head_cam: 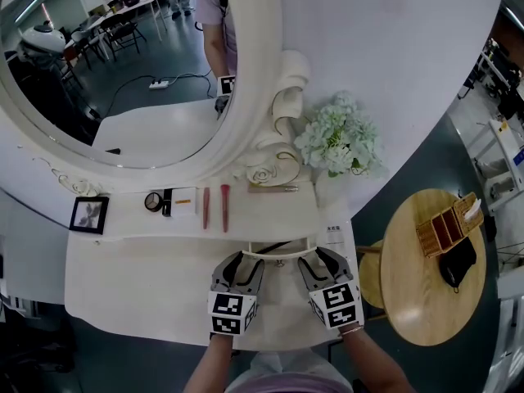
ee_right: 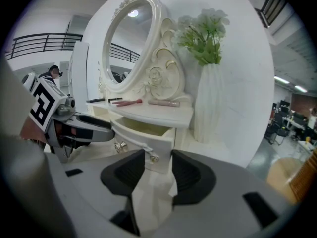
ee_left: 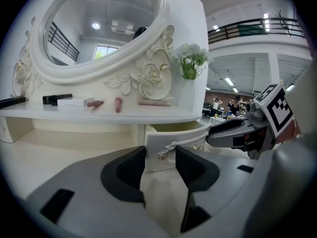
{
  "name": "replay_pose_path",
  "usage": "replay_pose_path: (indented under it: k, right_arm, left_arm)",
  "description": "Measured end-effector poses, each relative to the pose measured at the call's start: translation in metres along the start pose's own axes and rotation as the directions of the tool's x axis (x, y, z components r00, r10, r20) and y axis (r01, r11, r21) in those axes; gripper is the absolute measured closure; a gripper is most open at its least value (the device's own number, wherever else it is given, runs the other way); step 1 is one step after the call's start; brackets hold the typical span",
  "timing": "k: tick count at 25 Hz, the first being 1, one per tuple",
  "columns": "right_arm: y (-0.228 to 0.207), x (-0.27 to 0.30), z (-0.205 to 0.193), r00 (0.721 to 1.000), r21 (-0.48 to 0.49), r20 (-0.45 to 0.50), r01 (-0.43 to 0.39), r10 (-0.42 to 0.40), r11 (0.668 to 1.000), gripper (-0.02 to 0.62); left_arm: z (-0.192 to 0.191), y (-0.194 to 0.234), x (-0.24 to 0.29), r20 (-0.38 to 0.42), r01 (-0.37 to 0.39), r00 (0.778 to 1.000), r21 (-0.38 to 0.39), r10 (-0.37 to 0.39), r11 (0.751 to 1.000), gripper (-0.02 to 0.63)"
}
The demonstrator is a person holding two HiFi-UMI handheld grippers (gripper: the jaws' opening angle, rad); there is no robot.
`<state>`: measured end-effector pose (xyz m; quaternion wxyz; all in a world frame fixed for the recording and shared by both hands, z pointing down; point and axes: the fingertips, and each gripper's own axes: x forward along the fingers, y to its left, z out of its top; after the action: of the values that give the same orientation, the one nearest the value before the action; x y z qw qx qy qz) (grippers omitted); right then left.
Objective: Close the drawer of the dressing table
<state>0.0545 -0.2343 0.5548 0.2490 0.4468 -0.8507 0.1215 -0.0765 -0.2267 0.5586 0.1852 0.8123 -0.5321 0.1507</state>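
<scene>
2 empty tongs, your left gripper [ee_left: 159,153] and right gripper [ee_right: 158,156], gape wide; push the likely light, rigid drawer [head_cam: 282,252] by its front.

No readable text, brand or number anywhere. The only graphics are the black-and-white square code markers on the cubes of the left gripper [head_cam: 242,262] and right gripper [head_cam: 324,260], which are patterns, not characters. The white card [head_cam: 336,230] at the right edge of the dressing table [head_cam: 123,277] has fine print, and the white box [head_cam: 182,201] on the shelf [head_cam: 262,213] has an orange mark; both are too small to read.
</scene>
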Motion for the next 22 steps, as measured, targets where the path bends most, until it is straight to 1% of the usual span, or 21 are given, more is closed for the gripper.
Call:
replay_pose_path:
  k: [22]
  right_arm:
    - [-0.014,0.02,0.012,1.0,0.008,0.004,0.0,0.0,1.0,0.419]
  left_arm:
    - [0.011,0.011,0.02,0.01,-0.025,1.0,-0.014,0.025,1.0,0.411]
